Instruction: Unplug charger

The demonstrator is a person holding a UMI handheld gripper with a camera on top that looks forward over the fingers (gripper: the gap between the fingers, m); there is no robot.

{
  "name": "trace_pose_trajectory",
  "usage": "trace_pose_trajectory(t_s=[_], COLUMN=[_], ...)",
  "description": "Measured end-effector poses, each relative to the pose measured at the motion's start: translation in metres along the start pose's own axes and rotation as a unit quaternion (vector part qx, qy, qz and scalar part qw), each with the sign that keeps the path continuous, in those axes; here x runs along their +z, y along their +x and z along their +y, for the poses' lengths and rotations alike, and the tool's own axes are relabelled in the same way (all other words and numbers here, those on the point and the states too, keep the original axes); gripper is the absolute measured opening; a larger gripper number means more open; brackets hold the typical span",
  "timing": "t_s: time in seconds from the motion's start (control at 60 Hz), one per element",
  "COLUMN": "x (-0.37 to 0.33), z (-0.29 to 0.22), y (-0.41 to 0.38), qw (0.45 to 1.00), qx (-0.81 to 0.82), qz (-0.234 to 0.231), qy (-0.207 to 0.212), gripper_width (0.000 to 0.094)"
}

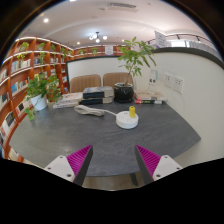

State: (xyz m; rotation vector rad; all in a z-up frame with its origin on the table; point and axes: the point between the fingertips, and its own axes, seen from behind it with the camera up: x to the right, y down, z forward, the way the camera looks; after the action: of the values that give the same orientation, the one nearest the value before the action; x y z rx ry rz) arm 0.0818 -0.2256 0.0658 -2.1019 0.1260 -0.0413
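Note:
My gripper (113, 160) is open, its two magenta pads (80, 160) wide apart with nothing between them, held over the near edge of a grey table (90, 135). Well beyond the fingers, a white round charger base with a yellow object on it (127, 119) sits on the table. A white cable (92, 110) runs from it to the left across the tabletop. Where the cable's plug ends is too small to tell.
A potted plant (42, 90) stands at the table's far left and a taller one (133, 60) at the back. A black box (93, 97) and a dark pot (123, 93) sit at the far edge. Bookshelves (25, 70) line the left wall. A white wall (190, 95) stands at the right.

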Motion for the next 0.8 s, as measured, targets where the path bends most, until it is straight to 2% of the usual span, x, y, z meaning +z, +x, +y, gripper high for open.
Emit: trace_pose_trajectory(t_s=[0.25,0.367,0.55,0.567,0.6,0.65,0.8], x=[0.109,0.157,0.210,0.213,0.218,0.221,0.221], z=[-0.058,-0.078,-0.088,-0.088,-0.086,-0.085,-0.086], y=[0.069,0.082,0.096,0.096,0.096,0.084,0.084], qw=[1.000,1.000,1.000,1.000,0.999,0.999,0.998], qx=[0.004,-0.005,-0.024,-0.027,-0.033,-0.032,-0.047], qz=[0.011,0.000,-0.010,-0.013,-0.018,-0.044,-0.042], qy=[0.003,0.004,-0.001,-0.002,-0.006,-0.006,-0.009], gripper_width=[0.0828,0.0759,0.0453,0.0448,0.0342,0.0124,0.0042])
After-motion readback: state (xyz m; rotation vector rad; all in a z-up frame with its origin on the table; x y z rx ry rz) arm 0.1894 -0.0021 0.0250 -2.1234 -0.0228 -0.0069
